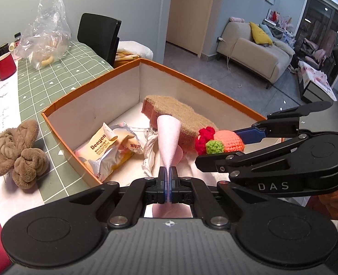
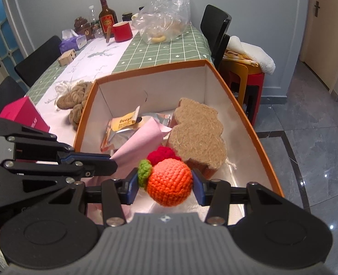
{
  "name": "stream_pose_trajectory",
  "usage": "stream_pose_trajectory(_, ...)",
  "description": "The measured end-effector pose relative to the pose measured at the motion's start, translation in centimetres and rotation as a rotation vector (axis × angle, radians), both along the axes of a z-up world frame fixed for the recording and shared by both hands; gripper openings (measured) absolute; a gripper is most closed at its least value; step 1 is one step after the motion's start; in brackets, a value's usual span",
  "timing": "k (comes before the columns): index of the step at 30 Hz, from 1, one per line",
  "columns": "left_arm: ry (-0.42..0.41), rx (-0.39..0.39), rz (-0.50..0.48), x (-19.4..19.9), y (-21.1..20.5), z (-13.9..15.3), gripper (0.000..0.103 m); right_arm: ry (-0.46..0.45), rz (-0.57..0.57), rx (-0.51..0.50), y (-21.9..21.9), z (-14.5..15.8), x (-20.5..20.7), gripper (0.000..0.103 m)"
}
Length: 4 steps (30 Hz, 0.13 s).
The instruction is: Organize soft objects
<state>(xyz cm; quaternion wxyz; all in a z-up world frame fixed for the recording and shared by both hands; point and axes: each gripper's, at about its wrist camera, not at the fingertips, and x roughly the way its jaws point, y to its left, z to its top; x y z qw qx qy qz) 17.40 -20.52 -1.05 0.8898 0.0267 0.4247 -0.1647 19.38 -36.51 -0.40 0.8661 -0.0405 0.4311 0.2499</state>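
Note:
An orange-rimmed cardboard box [image 1: 95, 81] [image 2: 244, 119] stands at the table's edge. In it lie a brown cloud-shaped sponge [image 1: 180, 116] [image 2: 198, 135] and a Deeyeo wipes packet [image 1: 107, 149] [image 2: 125, 128]. My left gripper [image 1: 168, 174] [image 2: 112, 160] is shut on a pink sheet [image 1: 169, 137] [image 2: 139, 142], held over the box. My right gripper [image 2: 166, 184] [image 1: 217, 144] is shut on an orange crocheted fruit [image 2: 169, 184] [image 1: 228, 141] with a green leaf and red bloom, just above the box's near end. A knotted brown towel [image 1: 20, 151] [image 2: 73, 98] lies on the table left of the box.
Green checked tablecloth [image 1: 45, 84] [image 2: 166, 50] carries a clear plastic bag [image 1: 47, 29] [image 2: 166, 16], a red mug [image 1: 5, 66] [image 2: 122, 31], bottles [image 2: 107, 17] and a magenta box [image 2: 24, 114]. Black chairs [image 1: 100, 36] [image 2: 217, 29] and a stool [image 2: 244, 75] stand beside the table. Floor drops away right of the box.

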Motion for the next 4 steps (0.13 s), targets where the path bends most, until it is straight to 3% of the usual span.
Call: stream_pose_trajectory(4, 0.007, 0.020, -0.002, 0.12, -0.26, -0.33, 0.001, 0.005, 0.012, -0.021, 0.08, -0.26, 0.03, 0.047)
